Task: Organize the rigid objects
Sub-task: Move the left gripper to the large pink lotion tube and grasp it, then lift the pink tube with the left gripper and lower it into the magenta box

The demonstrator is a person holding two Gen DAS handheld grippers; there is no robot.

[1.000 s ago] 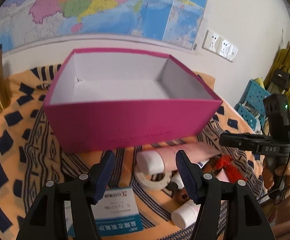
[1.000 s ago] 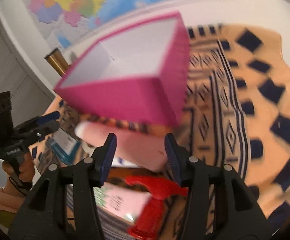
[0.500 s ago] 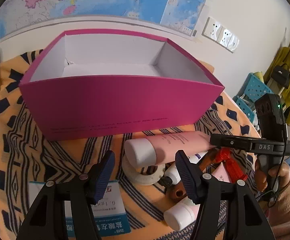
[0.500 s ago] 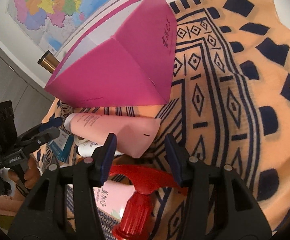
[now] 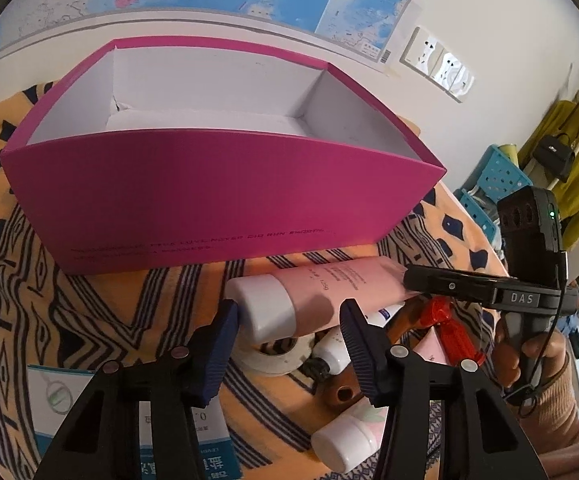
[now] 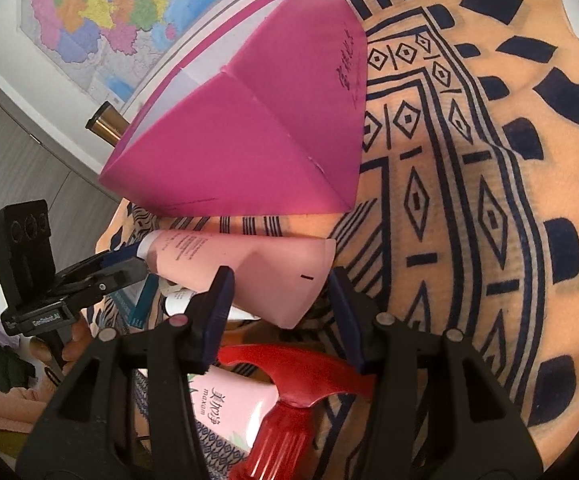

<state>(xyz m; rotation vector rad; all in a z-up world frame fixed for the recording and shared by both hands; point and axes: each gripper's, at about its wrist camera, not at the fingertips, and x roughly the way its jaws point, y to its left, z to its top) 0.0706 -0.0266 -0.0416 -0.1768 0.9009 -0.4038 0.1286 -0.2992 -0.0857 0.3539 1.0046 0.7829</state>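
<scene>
The pink tube point(image 5: 329, 292) with the white cap is lying on its side on the patterned orange cloth point(image 5: 21, 288), just in front of the open magenta box point(image 5: 209, 204). Your left gripper point(image 5: 289, 334) is closing its jaws around the capped end: the cap is sitting between the blue pads, and you cannot tell whether they are pressing on it. Your right gripper point(image 6: 279, 300) is straddling the crimped tail of the same tube point(image 6: 249, 268); its jaws are standing partly apart, with a gap showing beside the right pad, so nothing is gripped there. Under the tube a roll of white tape point(image 5: 277, 354) and several smaller bottles are lying in a heap beside a red spray trigger point(image 6: 301, 376). A blue and white carton point(image 5: 137, 420) is lying beneath your left gripper.
</scene>
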